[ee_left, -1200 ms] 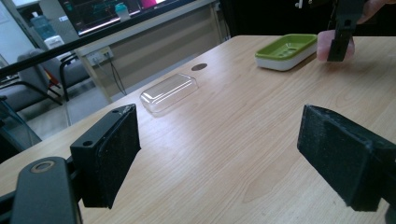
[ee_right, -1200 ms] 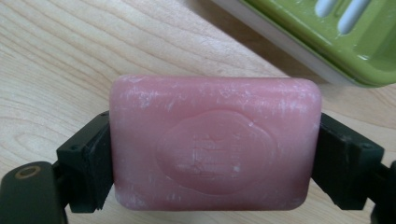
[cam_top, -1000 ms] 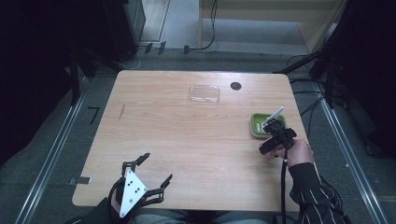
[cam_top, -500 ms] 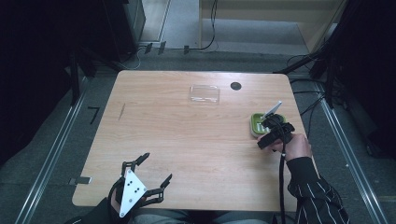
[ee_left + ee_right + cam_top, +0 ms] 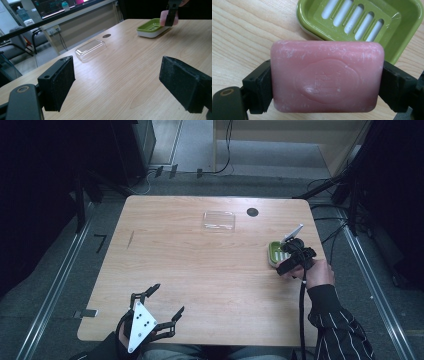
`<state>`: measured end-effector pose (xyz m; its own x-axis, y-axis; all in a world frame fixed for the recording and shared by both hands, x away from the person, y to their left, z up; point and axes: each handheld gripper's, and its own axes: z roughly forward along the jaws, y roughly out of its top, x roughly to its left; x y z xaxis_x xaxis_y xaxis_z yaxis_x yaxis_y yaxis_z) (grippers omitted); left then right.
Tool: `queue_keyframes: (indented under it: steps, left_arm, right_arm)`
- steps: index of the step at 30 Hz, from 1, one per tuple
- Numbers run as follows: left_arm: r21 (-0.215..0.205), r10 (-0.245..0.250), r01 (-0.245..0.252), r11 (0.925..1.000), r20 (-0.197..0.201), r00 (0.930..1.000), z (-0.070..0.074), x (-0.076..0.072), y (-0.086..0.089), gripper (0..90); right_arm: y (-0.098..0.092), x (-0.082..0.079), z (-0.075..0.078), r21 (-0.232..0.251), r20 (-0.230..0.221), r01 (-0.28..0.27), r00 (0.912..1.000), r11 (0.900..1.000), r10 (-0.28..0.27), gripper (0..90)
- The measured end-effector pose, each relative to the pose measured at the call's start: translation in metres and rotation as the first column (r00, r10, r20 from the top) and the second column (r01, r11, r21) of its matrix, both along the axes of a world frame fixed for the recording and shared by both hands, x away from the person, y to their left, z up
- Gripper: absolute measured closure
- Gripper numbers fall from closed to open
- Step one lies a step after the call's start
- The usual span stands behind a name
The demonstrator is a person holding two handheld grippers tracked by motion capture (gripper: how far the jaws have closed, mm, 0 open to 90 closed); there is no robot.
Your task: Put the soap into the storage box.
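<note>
The right gripper clamps a pink soap bar beside the empty green soap dish (clear lid apart), probably awaiting placement; the left gripper gapes empty.

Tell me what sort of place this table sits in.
Probably a lab or office workroom: a monitor with graphs and grey office chairs stand behind the light wooden table, and black cables run across the grey floor.

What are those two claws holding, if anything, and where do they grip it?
The right gripper holds a pink soap bar, clamped by its two short ends, beside the green dish. The left gripper is open and holds nothing.
</note>
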<state>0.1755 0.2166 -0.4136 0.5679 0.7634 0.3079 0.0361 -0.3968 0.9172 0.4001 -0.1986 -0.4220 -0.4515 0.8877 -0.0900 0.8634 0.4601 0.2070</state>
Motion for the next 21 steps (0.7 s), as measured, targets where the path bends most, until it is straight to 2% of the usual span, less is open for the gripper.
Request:
queue_keyframes:
  steps: [5, 21]
  left_arm:
    - [0.001, 0.001, -0.001, 1.0, 0.001, 1.0, 0.0, 0.0, 0.0, 13.6]
    - [-0.001, 0.001, -0.001, 1.0, 0.0, 1.0, 0.0, 0.0, 0.0, 13.6]
  right_arm:
    - [0.001, 0.003, 0.002, 0.001, 0.008, -0.01, 0.9999, 1.0, 0.01, 14.0]
    - [-0.003, 0.015, 0.007, 0.011, 0.022, 0.007, 0.9997, 1.0, -0.008, 14.0]
